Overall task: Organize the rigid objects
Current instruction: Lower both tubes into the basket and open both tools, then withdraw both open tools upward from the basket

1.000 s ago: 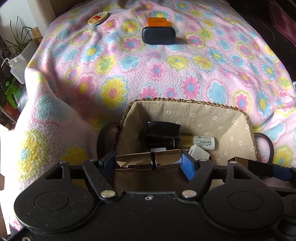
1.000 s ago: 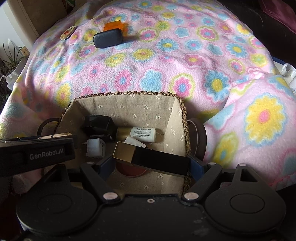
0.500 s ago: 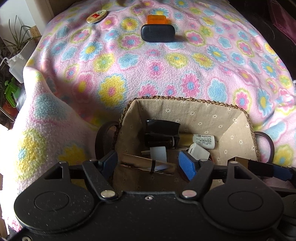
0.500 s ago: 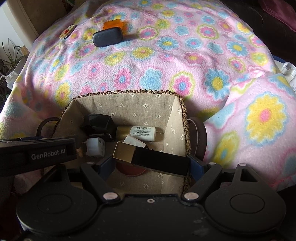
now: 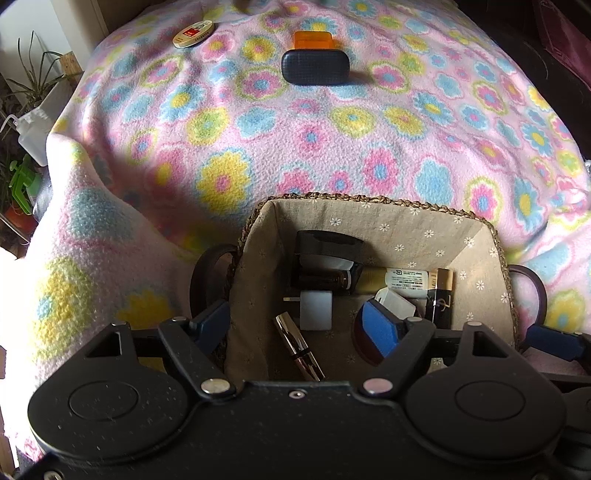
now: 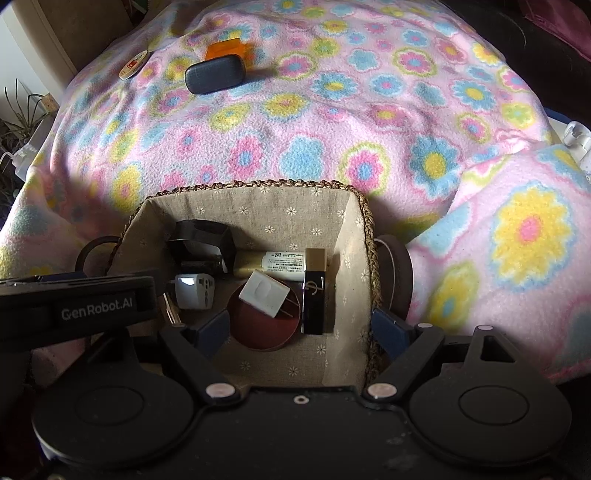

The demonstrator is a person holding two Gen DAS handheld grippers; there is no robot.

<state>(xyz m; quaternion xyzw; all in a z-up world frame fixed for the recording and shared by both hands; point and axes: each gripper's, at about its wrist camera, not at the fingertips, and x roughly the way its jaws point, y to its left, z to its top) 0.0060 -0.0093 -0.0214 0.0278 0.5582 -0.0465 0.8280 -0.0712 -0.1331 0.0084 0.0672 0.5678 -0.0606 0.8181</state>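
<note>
A woven, cloth-lined basket [image 5: 369, 201] [image 6: 258, 184] sits on the floral blanket right under both grippers. Inside lie a silver tube [image 5: 297, 345], a black-and-gold box [image 6: 314, 295] [image 5: 439, 299], white plug adapters [image 5: 316, 310] [image 6: 264, 293], a white-labelled tube [image 6: 280, 262], a black case [image 5: 325, 254] and a round red tin [image 6: 262, 325]. My left gripper [image 5: 295, 332] is open and empty over the basket's left side. My right gripper [image 6: 303, 330] is open and empty over its right side.
On the blanket farther away lie a dark blue case [image 5: 316, 68] [image 6: 216, 74], an orange box [image 5: 312, 40] behind it and a round tin [image 5: 194, 34] at the far left. Plants and a white bottle [image 5: 31, 129] stand beyond the left edge.
Both grippers opened. The silver tube dropped from the left gripper into the basket; the black-and-gold box dropped from the right gripper and lies along the basket's right wall.
</note>
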